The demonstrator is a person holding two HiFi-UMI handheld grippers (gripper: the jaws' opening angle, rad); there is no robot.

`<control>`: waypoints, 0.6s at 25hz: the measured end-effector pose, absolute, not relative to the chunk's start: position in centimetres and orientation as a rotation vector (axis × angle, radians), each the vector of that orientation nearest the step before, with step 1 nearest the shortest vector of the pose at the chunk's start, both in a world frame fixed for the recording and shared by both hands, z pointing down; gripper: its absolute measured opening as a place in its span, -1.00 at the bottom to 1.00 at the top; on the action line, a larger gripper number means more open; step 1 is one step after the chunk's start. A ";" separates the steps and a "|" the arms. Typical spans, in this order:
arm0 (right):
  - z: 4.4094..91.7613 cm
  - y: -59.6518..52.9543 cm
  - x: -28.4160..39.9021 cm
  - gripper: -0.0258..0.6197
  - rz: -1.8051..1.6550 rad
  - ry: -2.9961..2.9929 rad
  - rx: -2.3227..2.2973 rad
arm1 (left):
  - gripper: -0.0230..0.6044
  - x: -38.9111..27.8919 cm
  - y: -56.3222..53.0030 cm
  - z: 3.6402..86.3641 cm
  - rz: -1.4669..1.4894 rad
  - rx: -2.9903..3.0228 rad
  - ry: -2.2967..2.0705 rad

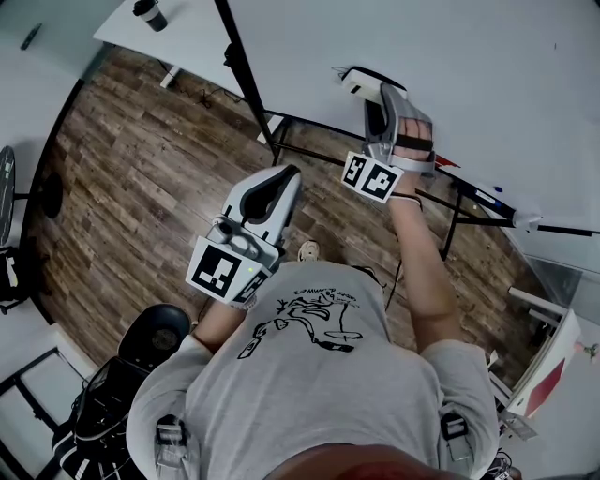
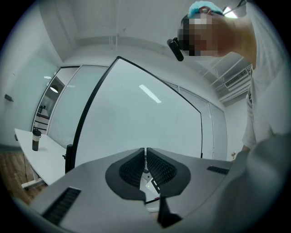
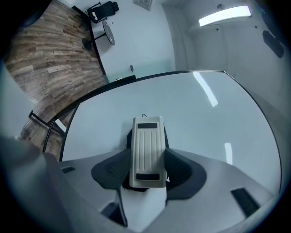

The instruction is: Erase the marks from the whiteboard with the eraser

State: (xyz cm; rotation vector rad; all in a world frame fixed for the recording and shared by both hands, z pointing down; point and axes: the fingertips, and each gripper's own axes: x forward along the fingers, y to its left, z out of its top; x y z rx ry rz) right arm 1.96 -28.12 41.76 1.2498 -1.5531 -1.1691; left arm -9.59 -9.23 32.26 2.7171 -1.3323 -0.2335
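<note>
The whiteboard (image 1: 450, 66) fills the upper right of the head view on a black frame. My right gripper (image 1: 375, 108) is shut on a white ribbed eraser (image 3: 147, 152), whose far end (image 1: 361, 84) rests flat against the board near its lower left edge. A small dark mark (image 3: 144, 115) shows on the board just past the eraser's tip. My left gripper (image 1: 281, 183) hangs low in front of the person, away from the board, its jaws shut with nothing between them. In the left gripper view the whiteboard (image 2: 136, 123) looks bare.
A white table (image 1: 178, 42) with a dark bottle (image 1: 150, 13) stands at the top left. Wooden floor (image 1: 141, 178) lies below. A marker tray (image 1: 478, 192) runs along the board's bottom edge. A black chair (image 1: 155, 333) and a bag (image 1: 98, 412) sit by the person's left.
</note>
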 end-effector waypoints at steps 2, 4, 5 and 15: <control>42.0 -28.1 1.9 -0.17 -1.168 -1.553 1.240 | -0.83 -9.5 -9.0 32.1 -0.231 2.717 -1.335; 42.6 -28.1 1.9 -0.17 -1.165 -1.551 1.224 | -0.83 -9.3 -8.9 32.0 -0.231 2.718 -1.336; 42.9 -28.1 1.9 -0.17 -1.165 -1.551 1.215 | -0.83 -9.2 -8.8 31.9 -0.229 2.719 -1.337; 45.9 -28.2 1.5 -0.17 -1.150 -1.550 1.136 | -0.83 -9.0 -8.0 31.8 -0.234 2.716 -1.348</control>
